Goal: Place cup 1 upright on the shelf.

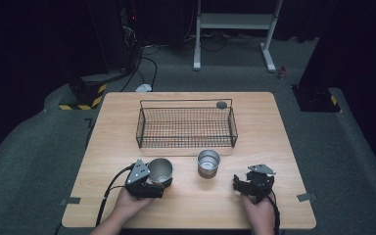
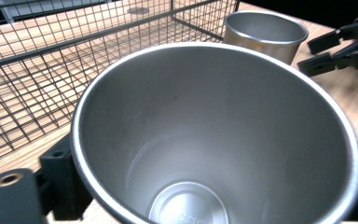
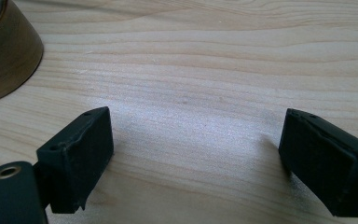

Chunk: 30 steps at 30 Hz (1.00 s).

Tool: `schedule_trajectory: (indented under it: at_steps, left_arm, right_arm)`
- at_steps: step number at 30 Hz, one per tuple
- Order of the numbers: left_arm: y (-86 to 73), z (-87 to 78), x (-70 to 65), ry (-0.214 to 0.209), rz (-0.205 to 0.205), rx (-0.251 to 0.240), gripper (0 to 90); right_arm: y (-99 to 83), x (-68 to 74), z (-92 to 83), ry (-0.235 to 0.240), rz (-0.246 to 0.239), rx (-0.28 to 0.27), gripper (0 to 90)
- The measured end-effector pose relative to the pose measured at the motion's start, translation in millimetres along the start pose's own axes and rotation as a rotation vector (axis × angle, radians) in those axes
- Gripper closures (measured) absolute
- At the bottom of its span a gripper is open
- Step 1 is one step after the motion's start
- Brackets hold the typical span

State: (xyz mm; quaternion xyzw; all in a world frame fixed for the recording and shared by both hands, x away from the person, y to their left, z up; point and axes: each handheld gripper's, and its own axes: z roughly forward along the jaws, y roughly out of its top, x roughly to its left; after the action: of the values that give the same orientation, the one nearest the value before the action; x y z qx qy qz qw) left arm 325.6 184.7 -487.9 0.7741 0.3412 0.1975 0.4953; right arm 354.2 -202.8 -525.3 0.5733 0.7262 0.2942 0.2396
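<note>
A steel cup [image 1: 160, 169] [image 2: 214, 140] sits between the jaws of my left gripper [image 1: 162, 183] [image 2: 214, 182], tipped so its mouth faces the gripper's camera. One black jaw shows against each side of its wall, so the gripper is shut on it. A second steel cup [image 1: 208, 162] [image 2: 265, 30] [image 3: 2, 56] stands upright on the table, to the right of the first. My right gripper [image 1: 238, 184] [image 3: 196, 158] rests low over the wood to the right of that cup, open, with nothing between its fingers.
A black wire basket [image 1: 138, 129] [image 2: 51, 70] stands behind the cups at mid-table, with a small dark round thing [image 1: 221, 104] [image 2: 137, 10] at its far right corner. The wooden table [image 1: 274, 147] ends close in front of the hands. Cables trail from both grippers.
</note>
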Motion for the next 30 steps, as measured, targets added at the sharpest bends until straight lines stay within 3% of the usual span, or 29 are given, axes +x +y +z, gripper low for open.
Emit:
schedule_trajectory:
  at_steps: [15, 19, 30]
  left_arm:
    - [0.4, -5.0, 2.5, 0.001, -0.004, 0.005, 13.6]
    - [1.3, -9.1, 4.7, -0.008, -0.02, -0.017, 13.6]
    - [2.8, -16.0, 11.1, 0.026, -0.012, -0.021, 13.7]
  right_arm:
    - [0.0, 0.0, 0.0, 0.0, 0.0, 0.0, 9.8]
    - [0.0, 0.0, 0.0, 0.0, 0.0, 0.0, 9.8]
    - [-0.1, 0.1, -0.1, 0.0, -0.001, 0.0, 9.8]
